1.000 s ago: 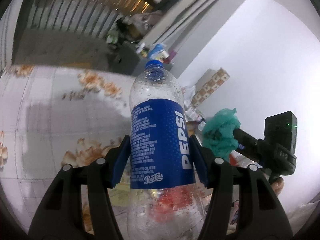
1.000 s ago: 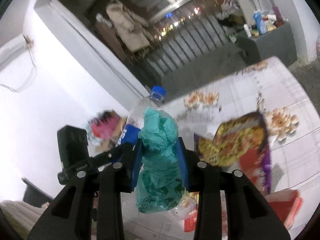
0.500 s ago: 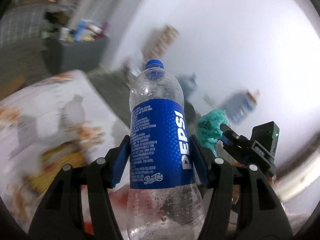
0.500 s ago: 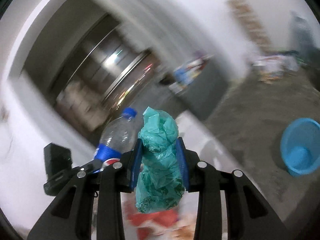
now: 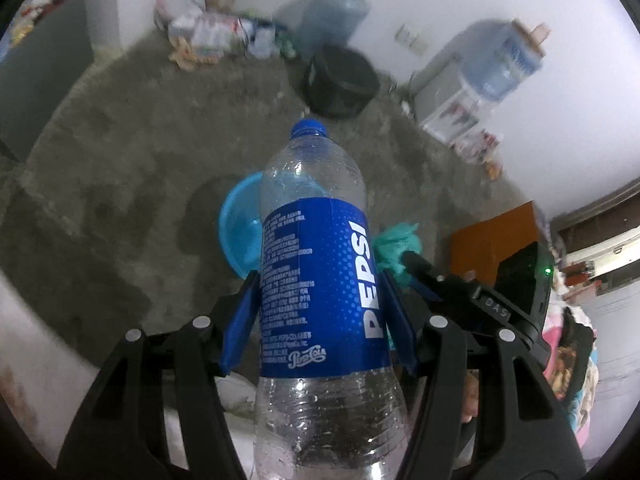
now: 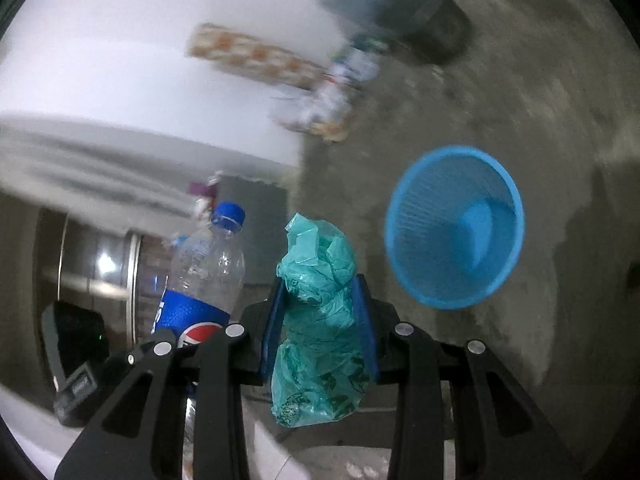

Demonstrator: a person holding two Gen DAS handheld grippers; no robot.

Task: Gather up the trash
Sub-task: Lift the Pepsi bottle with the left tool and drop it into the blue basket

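Note:
My left gripper (image 5: 318, 320) is shut on an empty clear Pepsi bottle (image 5: 316, 280) with a blue label and blue cap, held upright between the blue pads. A crumpled green plastic bag (image 6: 320, 300) is clamped in my right gripper (image 6: 320, 320), which is shut on it. A blue mesh basket (image 6: 454, 226) lies on the concrete floor, its opening facing the right wrist view, up and right of the bag. In the left wrist view the blue basket (image 5: 240, 232) shows behind the bottle, and the right gripper with the green bag (image 5: 396, 248) sits just right of it.
A black round bin (image 5: 340, 80) stands farther off on the grey concrete floor (image 5: 120, 140). Large water jugs (image 5: 336, 12) and a dispenser (image 5: 452, 100) line the white wall, with litter piled (image 5: 208, 36) in the corner. An orange-brown box (image 5: 496, 240) is at right.
Both grippers swung away from the flowered tablecloth toward the floor and tilted down. The blue basket came into view below them. Both grips are unchanged.

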